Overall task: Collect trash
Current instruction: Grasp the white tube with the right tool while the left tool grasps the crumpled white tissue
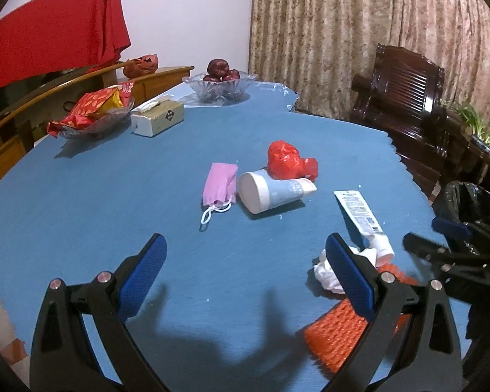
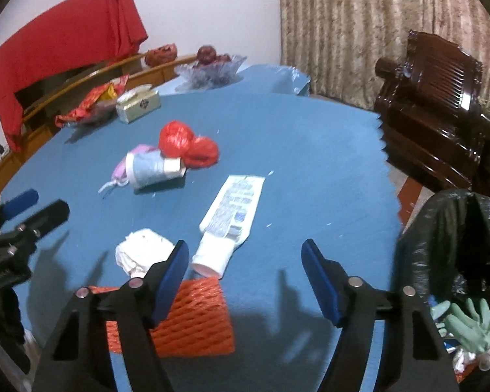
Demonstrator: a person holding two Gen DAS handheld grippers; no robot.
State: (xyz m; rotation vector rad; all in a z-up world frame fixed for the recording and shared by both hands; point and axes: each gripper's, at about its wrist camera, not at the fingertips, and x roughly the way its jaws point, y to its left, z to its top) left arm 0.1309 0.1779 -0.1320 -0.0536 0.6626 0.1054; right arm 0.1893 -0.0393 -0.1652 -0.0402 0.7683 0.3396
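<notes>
The trash lies scattered over the blue bench (image 1: 81, 215): a flattened white tube (image 2: 227, 225) near the front edge, a crumpled white tissue (image 2: 140, 253) just beside its cap end, and an orange foam net (image 2: 192, 318) closest to me. Farther back sit a pale blue tube (image 1: 274, 191), a pink face mask (image 1: 220, 183) touching its cap end, and a wadded red plastic bag (image 1: 287, 160) against it. The right gripper (image 2: 245, 272) hovers over the flattened tube's cap end, jaws apart and empty. The left gripper (image 1: 245, 268) hangs over bare cloth, jaws wide apart — nothing between them. A black-lined bin (image 2: 447, 228) stands off the bench's right edge, a green glove (image 2: 467, 323) inside.
</notes>
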